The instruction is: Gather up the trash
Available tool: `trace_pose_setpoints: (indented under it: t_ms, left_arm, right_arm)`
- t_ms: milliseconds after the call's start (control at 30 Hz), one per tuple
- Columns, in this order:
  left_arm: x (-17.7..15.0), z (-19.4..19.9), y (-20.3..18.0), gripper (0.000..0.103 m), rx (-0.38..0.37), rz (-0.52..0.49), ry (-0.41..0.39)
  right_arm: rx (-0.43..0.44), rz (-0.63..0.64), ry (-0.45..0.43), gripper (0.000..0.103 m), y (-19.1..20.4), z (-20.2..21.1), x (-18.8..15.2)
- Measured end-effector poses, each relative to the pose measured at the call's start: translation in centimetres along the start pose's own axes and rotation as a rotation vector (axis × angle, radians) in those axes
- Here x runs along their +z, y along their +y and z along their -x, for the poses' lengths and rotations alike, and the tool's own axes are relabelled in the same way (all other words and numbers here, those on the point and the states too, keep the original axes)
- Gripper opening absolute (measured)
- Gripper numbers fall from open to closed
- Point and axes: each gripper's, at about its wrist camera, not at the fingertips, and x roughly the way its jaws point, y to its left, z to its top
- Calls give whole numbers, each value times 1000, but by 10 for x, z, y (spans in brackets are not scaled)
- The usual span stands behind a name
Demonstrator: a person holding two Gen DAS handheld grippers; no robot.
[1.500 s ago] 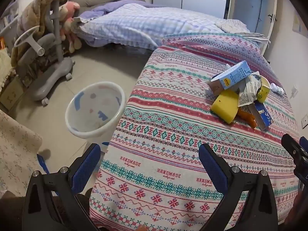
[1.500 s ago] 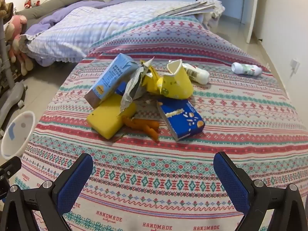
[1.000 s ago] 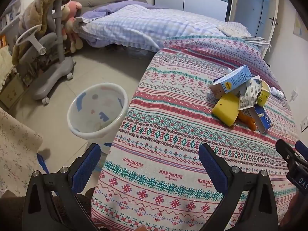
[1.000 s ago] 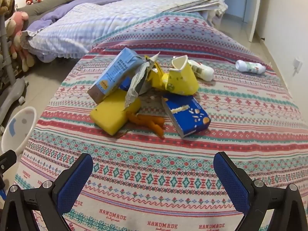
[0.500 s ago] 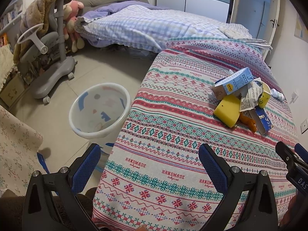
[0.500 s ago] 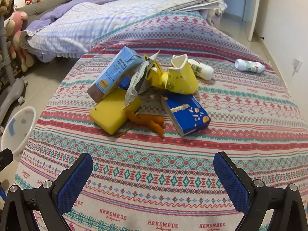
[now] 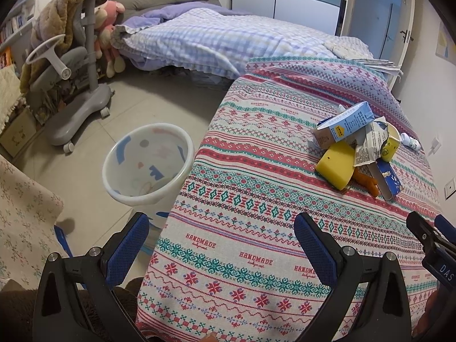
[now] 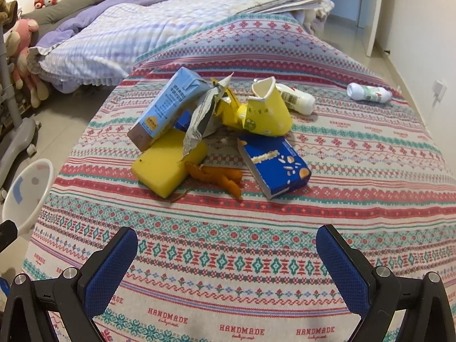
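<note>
- I see the counter [image 8: 370, 171] under a patterned cloth, with the bed [image 8: 136, 34] behind it.
- The white bin [image 7: 148, 162] stands on the floor, just beside the counter's left edge.
- My left hand-held gripper [image 7: 221, 239] hangs wide open over the near left corner, holding nothing.
- My right hand-held gripper [image 8: 226, 256] is also wide open and empty, facing the trash pile.
- In the pile, a pale blue carton [image 8: 168, 108] leans on a yellow sponge [image 8: 168, 168]; crumpled paper [image 8: 203, 116] lies between it and a torn yellow cup [image 8: 268, 114].
- A dark blue box [image 8: 275, 166] sits in front, with orange peel [image 8: 219, 175] between box and sponge.
- One white bottle [image 8: 297, 101] touches the cup; another [image 8: 369, 92] lies well apart.
</note>
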Motion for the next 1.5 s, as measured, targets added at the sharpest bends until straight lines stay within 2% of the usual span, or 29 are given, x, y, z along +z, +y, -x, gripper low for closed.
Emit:
trace_pose_setpoints:
  t_ms: [1500]
  left_arm:
    - [-3,7,-1,103,-11,3,-23]
  right_arm:
    - [-6,0,-1,103,-3,5,-1]
